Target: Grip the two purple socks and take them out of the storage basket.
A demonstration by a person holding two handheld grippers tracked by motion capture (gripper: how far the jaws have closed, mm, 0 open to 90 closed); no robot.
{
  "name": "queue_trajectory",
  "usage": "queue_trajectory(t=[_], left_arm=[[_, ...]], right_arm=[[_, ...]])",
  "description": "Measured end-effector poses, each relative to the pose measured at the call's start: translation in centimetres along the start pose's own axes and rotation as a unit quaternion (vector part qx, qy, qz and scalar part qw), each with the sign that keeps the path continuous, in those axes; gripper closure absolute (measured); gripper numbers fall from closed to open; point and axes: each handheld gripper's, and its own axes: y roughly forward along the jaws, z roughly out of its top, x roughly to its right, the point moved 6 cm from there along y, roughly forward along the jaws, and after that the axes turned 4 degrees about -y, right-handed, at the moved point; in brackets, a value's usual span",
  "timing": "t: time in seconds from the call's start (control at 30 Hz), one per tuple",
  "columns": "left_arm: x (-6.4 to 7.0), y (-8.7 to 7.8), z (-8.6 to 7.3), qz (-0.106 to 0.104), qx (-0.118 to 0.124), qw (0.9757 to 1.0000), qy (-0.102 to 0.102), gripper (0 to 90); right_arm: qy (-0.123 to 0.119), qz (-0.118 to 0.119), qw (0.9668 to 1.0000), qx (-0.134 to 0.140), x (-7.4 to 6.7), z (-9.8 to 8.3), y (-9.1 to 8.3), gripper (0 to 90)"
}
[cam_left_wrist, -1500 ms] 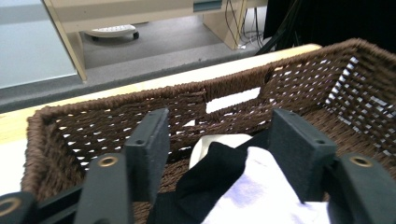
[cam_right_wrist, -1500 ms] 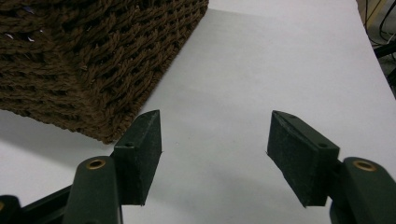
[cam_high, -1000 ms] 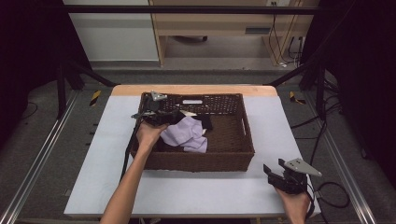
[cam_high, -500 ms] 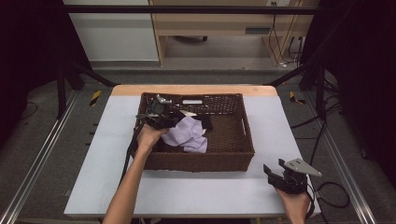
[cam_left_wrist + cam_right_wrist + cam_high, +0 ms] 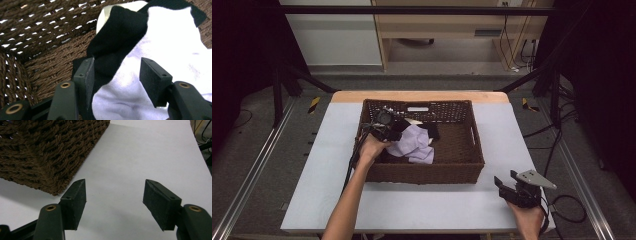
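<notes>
Left hand [image 5: 371, 148] reaches over the near-left wall of the brown woven basket [image 5: 422, 175], which sits on the white desk [image 5: 312, 165], towards its far side.

Left gripper [image 5: 388, 129] is inside the basket, at its left end, over the pile of cloth. In the left gripper view, left gripper [image 5: 116, 75] has its jaws spread, and they have just been closing. Black cloth [image 5: 117, 37] and lavender cloth [image 5: 160, 42] lie in the gap between them. The left jaw sits against the edge of the black cloth; the right jaw stands clear of the fabric, so nothing is pinched.

Black cloth lies partly on top of the lavender cloth [image 5: 414, 142], towards the basket's far-left corner. A pale, cream-coloured item [image 5: 105, 15] shows behind the black cloth, against the woven wall; I cannot tell what it is.

In the high view, the cloth pile fills the left half of the basket. The right half shows bare weave.

Right gripper [image 5: 507, 184] is held low over the desk, near its front-right corner, well apart from the basket. In the right gripper view, right gripper [image 5: 115, 192] has its jaws spread wide, with bare desk between them and a corner of the basket at upper left.
</notes>
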Motion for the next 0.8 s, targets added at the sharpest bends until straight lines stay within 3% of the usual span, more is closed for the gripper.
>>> queue_trajectory(t=[0.2,0.3,0.37,0.47,0.6,0.7,0.73,0.77,0.8], left_arm=[[0.1,0.4,-0.1,-0.008,-0.011,0.9999,0.0,48.4],[0.1,0.5,-0.1,-0.019,-0.021,0.9995,-0.013,53.9],[0.1,0.6,-0.3,-0.027,-0.035,0.9986,-0.027,59.7],[0.3,0.9,-0.6,-0.035,-0.063,0.997,-0.028,70.3],[0.3,0.9,-0.7,-0.047,-0.075,0.9955,-0.034,85.8],[0.4,0.6,-0.7,-0.05,-0.068,0.9958,-0.035,86.7],[0.5,0.1,-0.5,-0.057,-0.051,0.9964,-0.038,86.7],[0.5,0.1,-0.5,-0.057,-0.051,0.9964,-0.038,86.7],[0.6,-0.6,-0.2,-0.068,-0.021,0.9967,-0.041,86.8]], right_arm=[[-0.005,-0.001,1.0,-0.001,0.0,0.0,0.1,35.4],[-0.006,-0.001,1.0,-0.001,0.0,0.0,0.1,35.5],[-0.006,-0.001,1.0,0.001,0.0,0.0,0.1,35.5],[-0.006,-0.001,1.0,0.0,0.0,0.0,0.1,35.5],[-0.005,-0.001,1.0,0.001,0.0,0.0,0.0,35.5],[0.0,0.0,1.0,-0.001,0.0,0.0,-0.1,35.5],[-0.001,-0.001,1.0,0.0,0.0,0.0,0.0,35.5],[-0.001,-0.001,1.0,0.0,0.0,0.0,0.0,35.5],[0.0,0.0,1.0,-0.001,0.0,0.0,0.0,35.5]])
